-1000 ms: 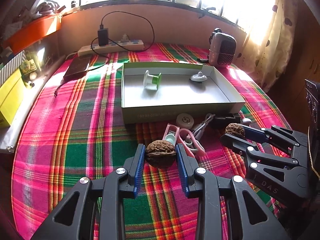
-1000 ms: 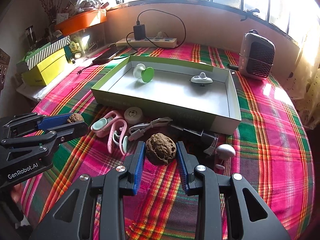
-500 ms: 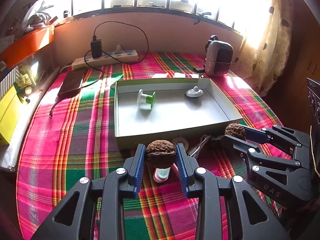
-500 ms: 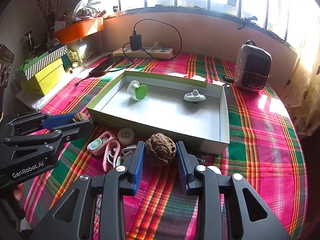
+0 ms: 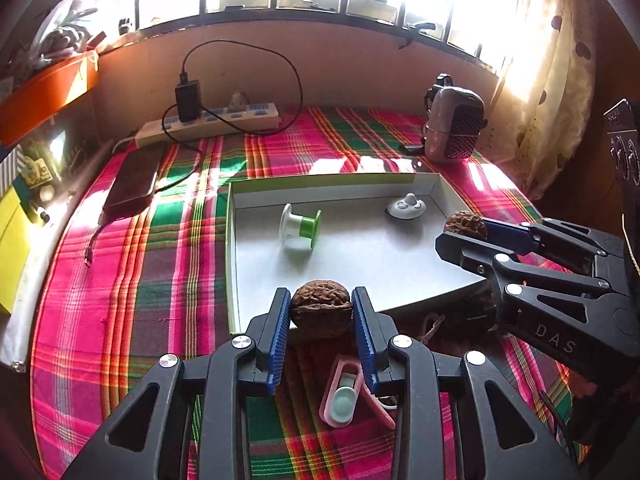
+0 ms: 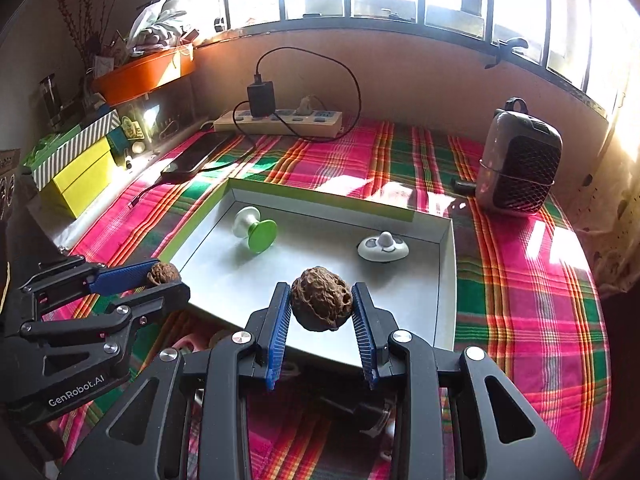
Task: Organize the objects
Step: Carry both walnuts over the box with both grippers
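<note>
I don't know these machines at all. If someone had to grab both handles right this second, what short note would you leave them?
Left gripper: shut on a walnut, held at the near edge of the tray.
Right gripper: shut on a second walnut, above the tray's near part.
Done: green spool and white knob lie in the tray.
Left: set both walnuts down in the tray, probably. The pink clips lie on the cloth in front of the tray, with other small things there partly hidden.
</note>
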`<move>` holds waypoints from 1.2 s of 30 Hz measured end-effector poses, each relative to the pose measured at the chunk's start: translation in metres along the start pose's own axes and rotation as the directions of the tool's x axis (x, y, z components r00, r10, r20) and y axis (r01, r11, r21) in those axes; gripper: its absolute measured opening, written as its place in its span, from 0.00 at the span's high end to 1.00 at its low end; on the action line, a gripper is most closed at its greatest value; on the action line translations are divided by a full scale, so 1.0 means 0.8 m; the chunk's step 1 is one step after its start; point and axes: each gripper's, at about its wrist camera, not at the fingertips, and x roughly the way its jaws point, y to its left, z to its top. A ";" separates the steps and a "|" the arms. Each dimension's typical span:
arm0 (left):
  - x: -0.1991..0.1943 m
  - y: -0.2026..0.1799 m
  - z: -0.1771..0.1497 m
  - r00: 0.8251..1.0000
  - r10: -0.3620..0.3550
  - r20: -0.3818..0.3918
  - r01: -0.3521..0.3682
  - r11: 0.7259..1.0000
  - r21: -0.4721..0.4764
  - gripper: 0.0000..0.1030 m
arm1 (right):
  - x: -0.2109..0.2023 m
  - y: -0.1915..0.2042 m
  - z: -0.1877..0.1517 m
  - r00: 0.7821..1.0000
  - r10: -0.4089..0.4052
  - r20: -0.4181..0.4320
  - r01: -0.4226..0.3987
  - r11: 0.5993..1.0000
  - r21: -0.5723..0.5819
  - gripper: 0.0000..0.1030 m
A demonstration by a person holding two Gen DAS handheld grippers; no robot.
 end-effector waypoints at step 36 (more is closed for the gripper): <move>0.081 0.017 0.028 0.997 0.027 -0.075 -0.028 0.999 -0.023 0.72 | 0.145 0.004 0.061 0.986 0.022 -0.163 -0.032 0.998 -0.058 0.68</move>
